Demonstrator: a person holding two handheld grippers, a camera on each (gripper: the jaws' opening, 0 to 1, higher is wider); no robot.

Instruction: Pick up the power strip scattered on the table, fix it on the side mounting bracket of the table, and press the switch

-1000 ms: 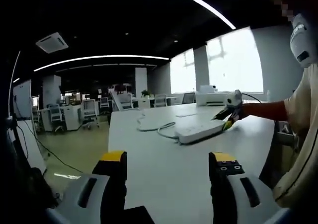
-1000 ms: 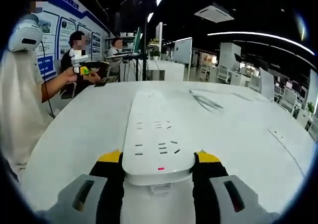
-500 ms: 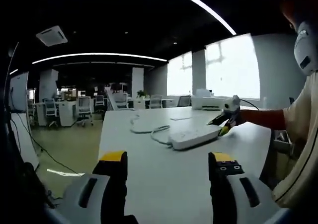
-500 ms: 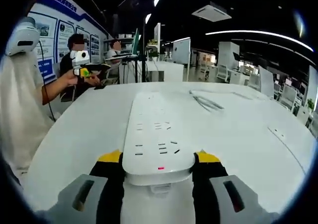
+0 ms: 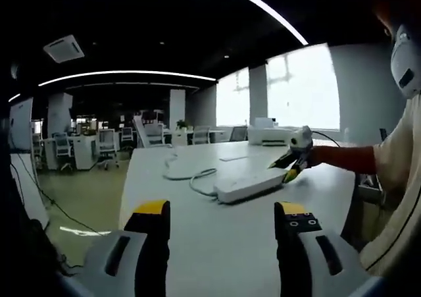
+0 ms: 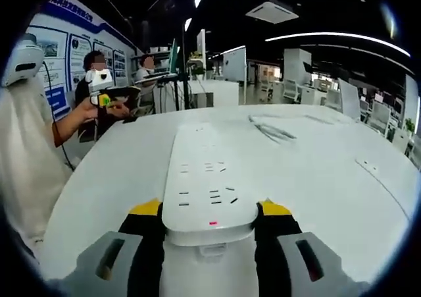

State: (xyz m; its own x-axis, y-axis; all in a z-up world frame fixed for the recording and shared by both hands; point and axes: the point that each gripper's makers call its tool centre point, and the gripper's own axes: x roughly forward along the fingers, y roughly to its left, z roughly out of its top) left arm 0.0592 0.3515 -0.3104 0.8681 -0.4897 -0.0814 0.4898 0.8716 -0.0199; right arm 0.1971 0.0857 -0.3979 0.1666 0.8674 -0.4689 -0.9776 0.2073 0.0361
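Note:
A long white power strip (image 6: pixel 207 178) with a small red mark at its near end runs away from me over the white table (image 6: pixel 316 172). My right gripper (image 6: pixel 210 211) is shut on that near end, a yellow-tipped jaw on each side. In the left gripper view the same power strip (image 5: pixel 248 185) lies low over the table (image 5: pixel 223 257), with the right gripper (image 5: pixel 289 166) at its right end; I cannot tell whether it touches. Its white cable (image 5: pixel 184 173) curls away behind it. My left gripper (image 5: pixel 222 211) is open, nothing between its jaws. It appears far off as the left gripper (image 6: pixel 105 99).
The person's sleeve (image 5: pixel 342 159) and pale clothing (image 6: pixel 26 152) flank the table. A thin cable (image 6: pixel 273 132) lies farther along the tabletop. The table's edge (image 5: pixel 128 198) drops to the floor. Office desks and chairs (image 5: pixel 99 149) and a printer (image 5: pixel 273 132) stand beyond.
Both cameras have drifted slightly, so the strip sits a little lower and more left in the left gripper view. The right gripper keeps its hold; the left jaws stay open.

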